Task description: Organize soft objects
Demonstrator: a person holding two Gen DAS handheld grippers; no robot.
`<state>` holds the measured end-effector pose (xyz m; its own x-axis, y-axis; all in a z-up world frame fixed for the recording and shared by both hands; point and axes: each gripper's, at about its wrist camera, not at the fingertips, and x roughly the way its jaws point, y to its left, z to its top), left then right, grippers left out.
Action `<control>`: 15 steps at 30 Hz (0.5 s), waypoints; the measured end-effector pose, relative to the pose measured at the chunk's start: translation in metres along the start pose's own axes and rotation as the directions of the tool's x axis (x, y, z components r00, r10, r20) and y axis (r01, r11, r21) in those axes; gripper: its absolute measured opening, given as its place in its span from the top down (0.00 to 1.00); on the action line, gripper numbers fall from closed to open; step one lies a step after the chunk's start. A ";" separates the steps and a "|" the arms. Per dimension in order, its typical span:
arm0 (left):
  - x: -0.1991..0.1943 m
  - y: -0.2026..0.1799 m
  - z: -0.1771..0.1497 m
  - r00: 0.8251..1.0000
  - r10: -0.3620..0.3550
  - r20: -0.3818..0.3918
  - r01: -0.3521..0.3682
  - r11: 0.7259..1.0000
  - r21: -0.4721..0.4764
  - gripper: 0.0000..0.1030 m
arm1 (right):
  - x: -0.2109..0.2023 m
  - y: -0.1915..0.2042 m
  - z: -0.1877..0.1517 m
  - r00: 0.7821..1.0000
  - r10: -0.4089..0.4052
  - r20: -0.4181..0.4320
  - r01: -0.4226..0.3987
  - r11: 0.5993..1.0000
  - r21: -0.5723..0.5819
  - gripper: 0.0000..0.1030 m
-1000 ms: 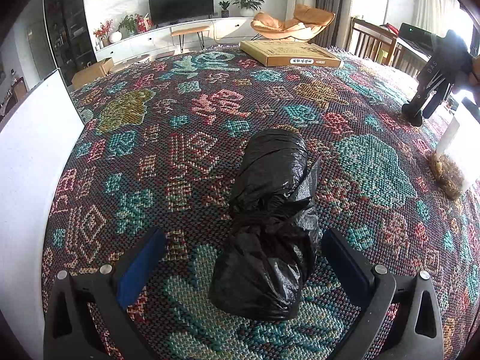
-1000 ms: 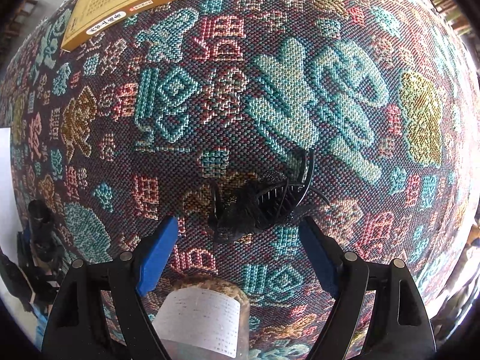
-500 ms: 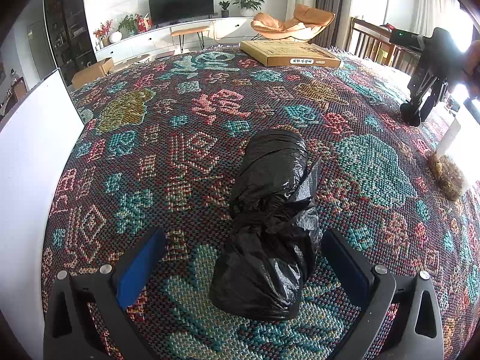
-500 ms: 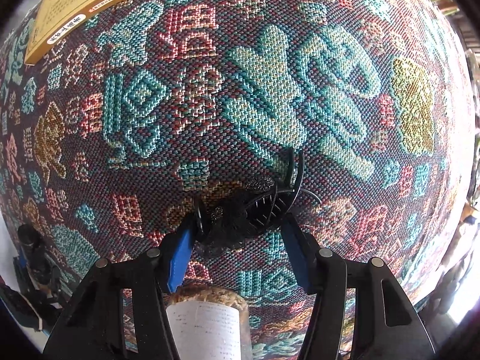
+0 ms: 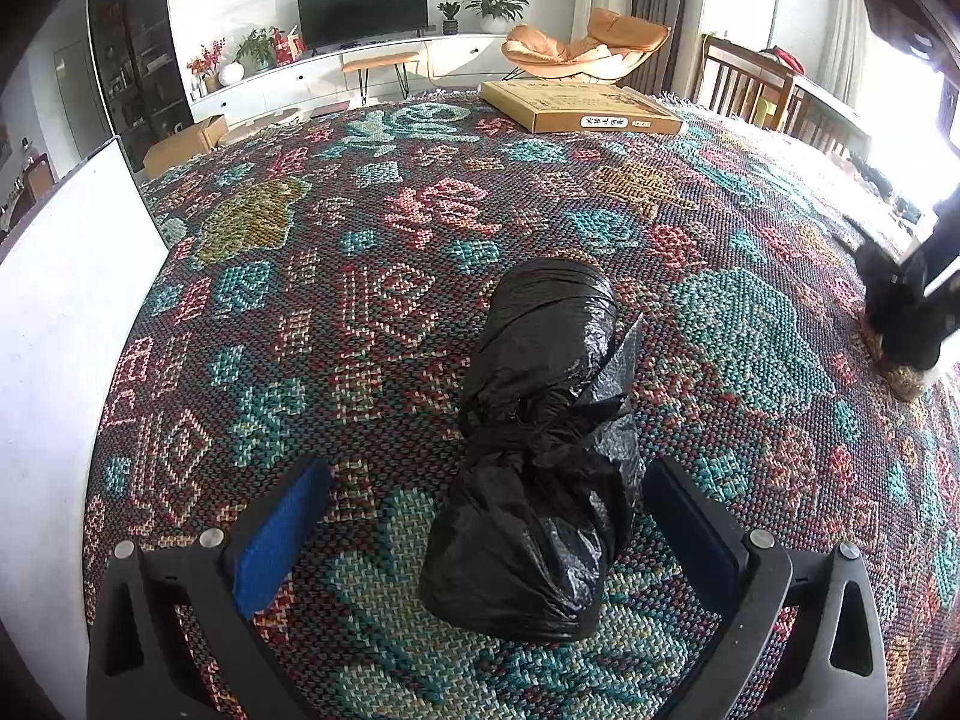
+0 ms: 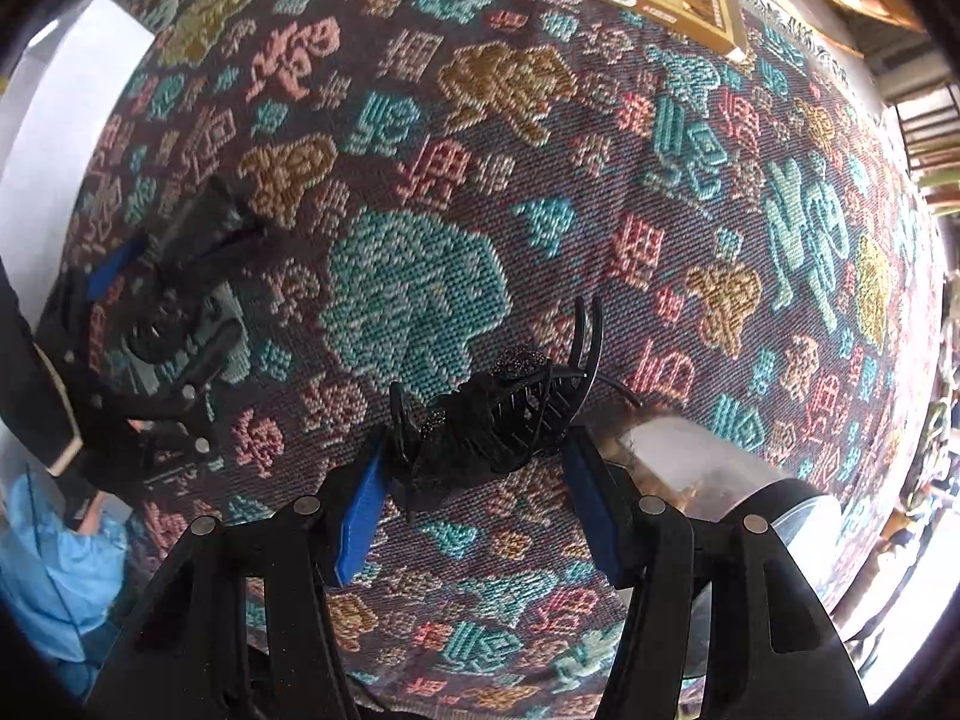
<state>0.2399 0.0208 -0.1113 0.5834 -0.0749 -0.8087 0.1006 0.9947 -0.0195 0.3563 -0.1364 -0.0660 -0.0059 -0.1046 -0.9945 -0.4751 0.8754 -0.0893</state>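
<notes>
The black plastic hair claw clip with a dark fabric trim [image 6: 492, 420] sits between the blue pads of your right gripper [image 6: 477, 462]. Both pads press against its two ends, so this claw is pinching the clip. The curved teeth of the clip point up and away from the camera. Whether the clip touches the cloth under it, you cannot tell from this view.

Below it lies the woven tablecloth with teal, pink and gold patterns [image 6: 540, 192]. Just beside the right finger of this gripper there is a clear plastic container with brownish content [image 6: 708, 468]. It is blurred.

Your left gripper [image 5: 489, 510] rests low over the same tablecloth, and its claw is spread wide. The crumpled black plastic bag, tied in the middle [image 5: 540, 456], lies on the cloth between the two fingers. Neither blue pad touches it; there is cloth visible on both sides.

At the far edge of the table lies a flat yellow cardboard box with a white label [image 5: 579, 108]. On the left side you see a white board [image 5: 66, 300] that stands along the table edge. In the right wrist view the left gripper appears at the left with the bag in front of it, well apart from the clip.
</notes>
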 end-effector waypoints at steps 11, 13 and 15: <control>-0.012 0.006 -0.009 0.997 -0.070 -0.032 0.071 0.996 0.058 0.00 | -0.045 -0.012 -0.098 0.855 0.078 0.513 -0.251 0.928 0.276 0.26; -0.023 0.016 -0.019 0.995 -0.102 -0.018 0.102 0.995 0.022 0.00 | -0.052 -0.008 -0.127 0.814 0.064 0.578 -0.287 0.909 0.304 0.22; -0.035 0.025 -0.024 0.990 -0.140 0.017 0.141 0.990 -0.016 0.00 | -0.030 -0.011 -0.146 0.799 0.064 0.598 -0.339 0.869 0.360 0.21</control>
<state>0.2024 0.0504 -0.0978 0.5769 -0.2150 -0.7880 0.1692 0.9753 -0.1423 0.2335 -0.2114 -0.0275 0.4910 0.2546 -0.8331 -0.0943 0.9663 0.2397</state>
